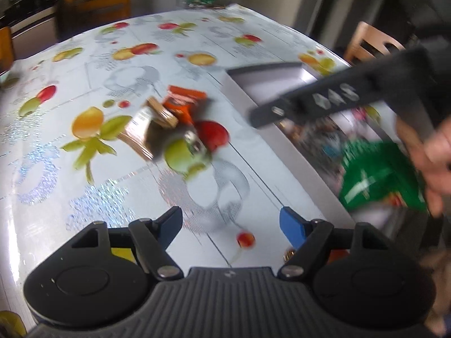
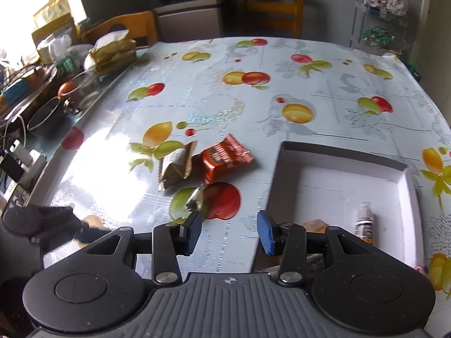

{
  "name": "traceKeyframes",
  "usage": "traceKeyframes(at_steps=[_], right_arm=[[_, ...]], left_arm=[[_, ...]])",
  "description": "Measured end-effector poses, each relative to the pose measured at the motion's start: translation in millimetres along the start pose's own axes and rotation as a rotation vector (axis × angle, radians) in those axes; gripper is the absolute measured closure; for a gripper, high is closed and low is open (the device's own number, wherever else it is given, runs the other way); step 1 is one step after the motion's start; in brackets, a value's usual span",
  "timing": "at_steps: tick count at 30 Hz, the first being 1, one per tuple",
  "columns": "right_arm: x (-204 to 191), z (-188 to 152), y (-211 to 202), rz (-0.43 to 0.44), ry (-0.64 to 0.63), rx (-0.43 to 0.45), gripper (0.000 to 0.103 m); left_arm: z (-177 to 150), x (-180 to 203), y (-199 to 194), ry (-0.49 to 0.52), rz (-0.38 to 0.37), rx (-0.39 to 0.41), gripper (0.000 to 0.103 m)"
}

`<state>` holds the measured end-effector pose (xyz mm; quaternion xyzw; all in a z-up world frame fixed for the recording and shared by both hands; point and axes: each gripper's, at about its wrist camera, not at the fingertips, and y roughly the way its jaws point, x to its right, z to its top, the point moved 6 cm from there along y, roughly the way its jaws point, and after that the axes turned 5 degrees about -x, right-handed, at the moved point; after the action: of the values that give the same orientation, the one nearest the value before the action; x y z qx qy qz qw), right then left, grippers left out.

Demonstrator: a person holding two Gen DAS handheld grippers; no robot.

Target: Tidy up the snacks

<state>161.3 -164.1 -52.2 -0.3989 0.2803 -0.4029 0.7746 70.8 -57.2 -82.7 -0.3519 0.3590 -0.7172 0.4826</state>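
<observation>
Snacks (image 2: pixel 214 163) just left of box (image 2: pixel 338 152) rim (grippers (image 2: pixel 229 232) agape above tablecloth (image 2: pixel 310 90))

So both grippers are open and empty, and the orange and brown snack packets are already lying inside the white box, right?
Not quite. The orange packet and brown packet lie on the tablecloth, outside the white box, as the right wrist view shows. Both the left gripper and right gripper are indeed open and empty.

An orange wrapper (image 2: pixel 225 159) and a brown-gold one (image 2: pixel 176 169) lie on the fruit-patterned pale blue counter (image 2: pixel 324 84); the box (image 2: pixel 338 152) looks white inside.
</observation>
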Motion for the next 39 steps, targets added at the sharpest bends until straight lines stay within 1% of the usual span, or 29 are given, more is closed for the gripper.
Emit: traceKeyframes(at_steps=[3,8,14,17,19,21,24,28,32,39], right_arm=[[-8,1,5,0.011,-0.016,-0.011,0.056],[-17,2,12,0.018,-0.034,-0.025,0.056],[-25,3,22,0.019,-0.05,-0.038,0.056],[-27,5,30,0.02,-0.045,-0.047,0.056],[-28,6,36,0.021,-0.042,-0.056,0.056],[-30,8,41,0.021,-0.042,-0.06,0.056],[-31,10,49,0.018,-0.038,-0.066,0.056],[-32,12,57,0.018,-0.032,-0.073,0.056],[-33,13,62,0.017,-0.034,-0.078,0.056],[-35,15,70,0.01,-0.047,-0.075,0.056]], left_arm=[[-9,10,-4,0.044,-0.023,-0.004,0.027],[-21,27,-6,0.125,-0.037,-0.019,0.027],[-32,37,-5,0.149,-0.067,-0.034,0.027],[-35,41,-3,0.183,-0.073,-0.041,0.033],[-37,44,-2,0.2,-0.077,-0.041,0.035],[-39,45,1,0.207,-0.084,-0.049,0.044],[-41,44,4,0.212,-0.089,-0.062,0.052],[-42,44,5,0.223,-0.085,-0.069,0.052],[-43,45,6,0.238,-0.095,-0.075,0.052],[-43,48,10,0.263,-0.1,-0.079,0.068]])
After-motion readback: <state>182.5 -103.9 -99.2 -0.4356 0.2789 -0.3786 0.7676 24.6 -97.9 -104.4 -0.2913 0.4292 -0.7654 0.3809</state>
